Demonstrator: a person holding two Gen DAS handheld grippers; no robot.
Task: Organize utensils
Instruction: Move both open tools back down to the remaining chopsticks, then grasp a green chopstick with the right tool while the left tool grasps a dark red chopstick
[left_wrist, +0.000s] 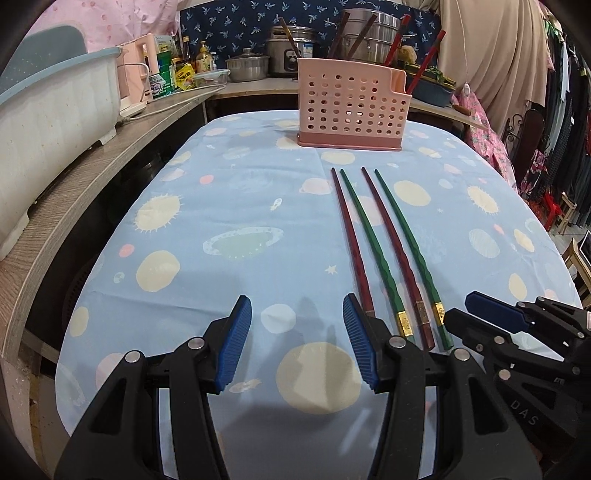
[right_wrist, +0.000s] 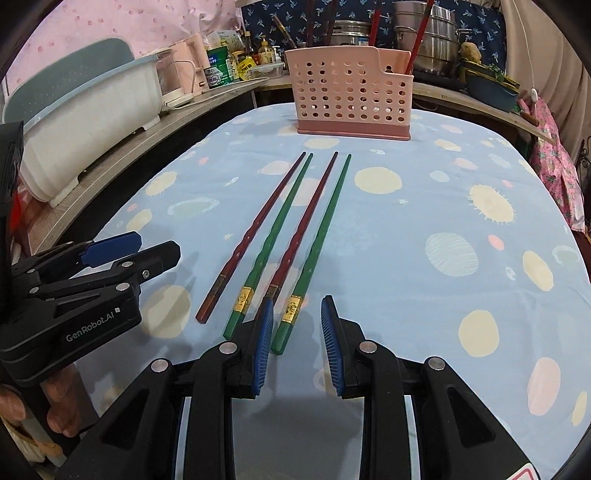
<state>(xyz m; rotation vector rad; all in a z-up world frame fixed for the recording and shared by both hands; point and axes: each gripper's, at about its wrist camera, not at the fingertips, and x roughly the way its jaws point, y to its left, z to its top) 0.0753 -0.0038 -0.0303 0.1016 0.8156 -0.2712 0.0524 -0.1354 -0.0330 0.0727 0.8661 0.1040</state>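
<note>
Four chopsticks lie side by side on the bench (right_wrist: 424, 206), alternating red, green, red, green, thin tips toward the pink holder (right_wrist: 351, 99) and thick banded ends toward the camera. From the right wrist view: outer red chopstick (right_wrist: 255, 230), inner green chopstick (right_wrist: 275, 236), inner red chopstick (right_wrist: 306, 225), outer green chopstick (right_wrist: 321, 236). They are near each other but not touching along most of their length. The holder stands upright at the far end of the bench, well apart from the tips; several chopsticks already stand in it.

Right hand-held gripper (right_wrist: 297, 321): fingers spread, nothing between the pads yet. The thick end of the outer green chopstick sits in the gap; the inner red one's end is hidden behind the left pad.

Left hand-held gripper (left_wrist: 297, 317): spread wide, empty, over bare cloth just left of the outer red chopstick's thick end.

Risks, as judged:
- Narrow spacing. Closing on the green stick may also catch or nudge the inner red one, giving a two-stick pinch or a scattered row.
- Grasp at the extreme thick end. The long stick may pivot and droop at the tip, and the tip could then strike the holder wall instead of entering.
- The cloth looks loose; a pad dragging on it may wrinkle it and roll the sticks.
- Both grippers sit close together; they may collide.
</note>
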